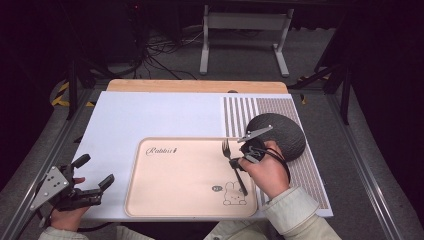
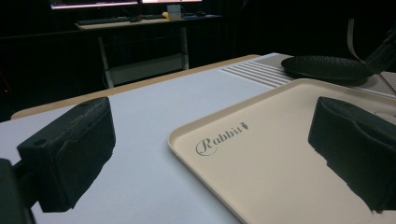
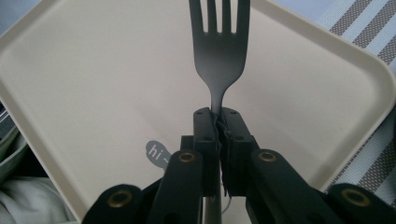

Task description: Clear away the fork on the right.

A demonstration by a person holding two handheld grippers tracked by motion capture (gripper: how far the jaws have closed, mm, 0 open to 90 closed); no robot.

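A dark fork lies over the right part of a cream tray printed with "Rabbit" and a bunny. My right gripper is shut on the fork's neck, tines pointing away from the person. A dark round plate sits just right of the tray, behind the right hand. My left gripper hovers at the table's front left corner, jaws wide open with nothing between them, facing the tray's left edge.
A white mat covers the table, with a striped placemat under the plate on the right. A wooden table edge runs along the back. A metal stand and cables are on the floor beyond.
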